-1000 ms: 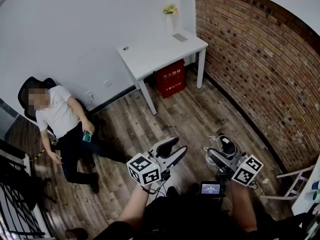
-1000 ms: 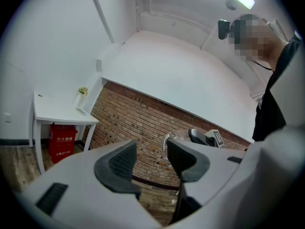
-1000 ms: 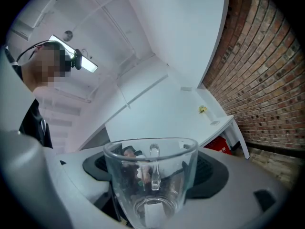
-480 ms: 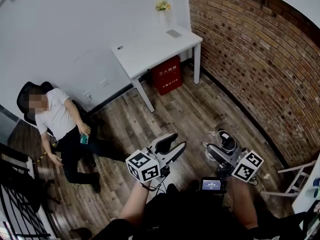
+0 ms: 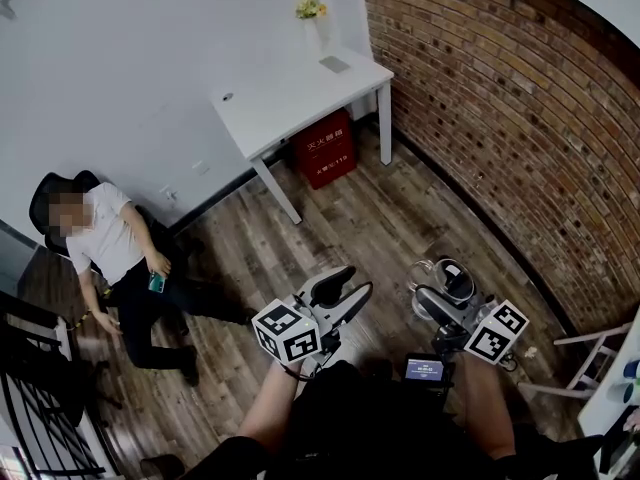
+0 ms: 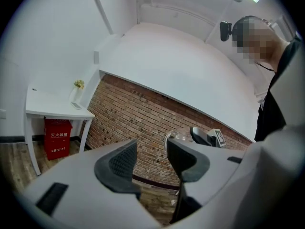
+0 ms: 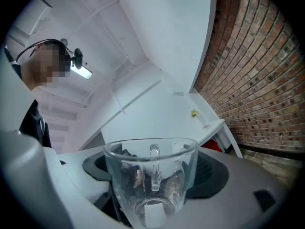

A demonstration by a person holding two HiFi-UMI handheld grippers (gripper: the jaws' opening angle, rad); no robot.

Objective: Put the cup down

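Note:
A clear glass cup with a handle (image 7: 152, 180) sits upright between the black pads of my right gripper (image 7: 153, 175), which is shut on it. In the head view this cup (image 5: 453, 282) and the right gripper (image 5: 445, 294) hang above the wooden floor, right of centre. My left gripper (image 5: 340, 296) is to its left at about the same height, open with nothing between its fingers. In the left gripper view its jaws (image 6: 152, 159) stand apart, and the cup (image 6: 172, 137) shows beyond them against the brick wall.
A white table (image 5: 290, 98) with a vase of flowers (image 5: 312, 13) stands in the far corner, a red box (image 5: 322, 148) under it. A brick wall (image 5: 500, 108) runs along the right. A person (image 5: 110, 238) sits at the left. A white frame (image 5: 590, 353) stands at the right.
The head view has swung a little, so the table and seated person sit further left and up in the frame. Both grippers stay where they were, the cup still held.

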